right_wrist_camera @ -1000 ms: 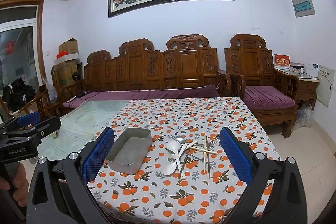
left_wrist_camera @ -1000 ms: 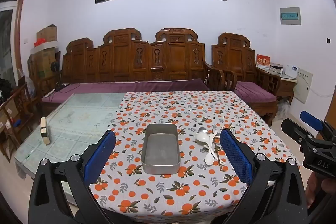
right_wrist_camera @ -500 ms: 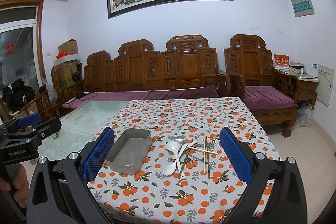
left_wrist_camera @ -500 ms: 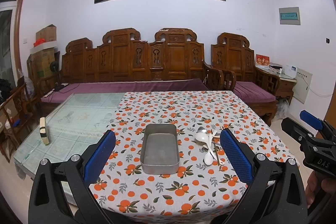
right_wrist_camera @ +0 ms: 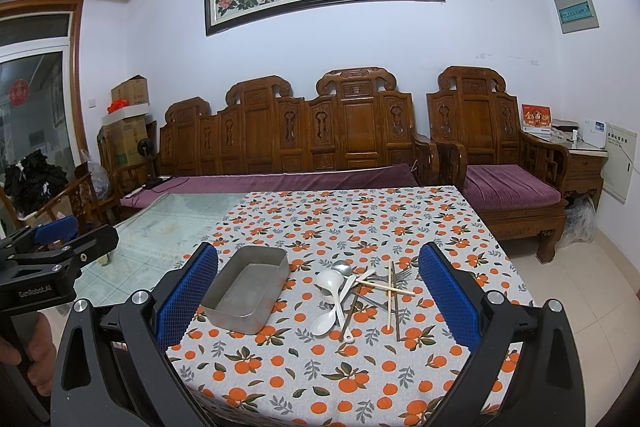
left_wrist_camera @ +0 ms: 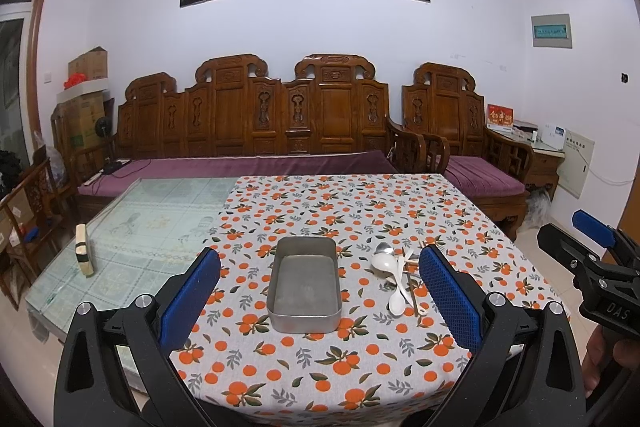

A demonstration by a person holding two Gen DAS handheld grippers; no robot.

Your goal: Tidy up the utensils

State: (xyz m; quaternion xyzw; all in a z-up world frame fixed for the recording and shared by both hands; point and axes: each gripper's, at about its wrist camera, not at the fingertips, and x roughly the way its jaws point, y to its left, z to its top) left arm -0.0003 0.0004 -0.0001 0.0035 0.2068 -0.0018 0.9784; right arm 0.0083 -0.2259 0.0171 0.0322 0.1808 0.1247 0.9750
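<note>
An empty grey metal tray sits on the orange-print tablecloth. To its right lies a pile of utensils: white spoons, a metal spoon, forks and chopsticks. My left gripper is open and empty, held above the near table edge facing the tray. My right gripper is open and empty, facing the pile. Each gripper shows at the other view's edge.
The cloth covers the table's right part; bare glass tabletop lies to the left, with a small cream block on it. A carved wooden sofa with purple cushions stands behind the table, an armchair to the right.
</note>
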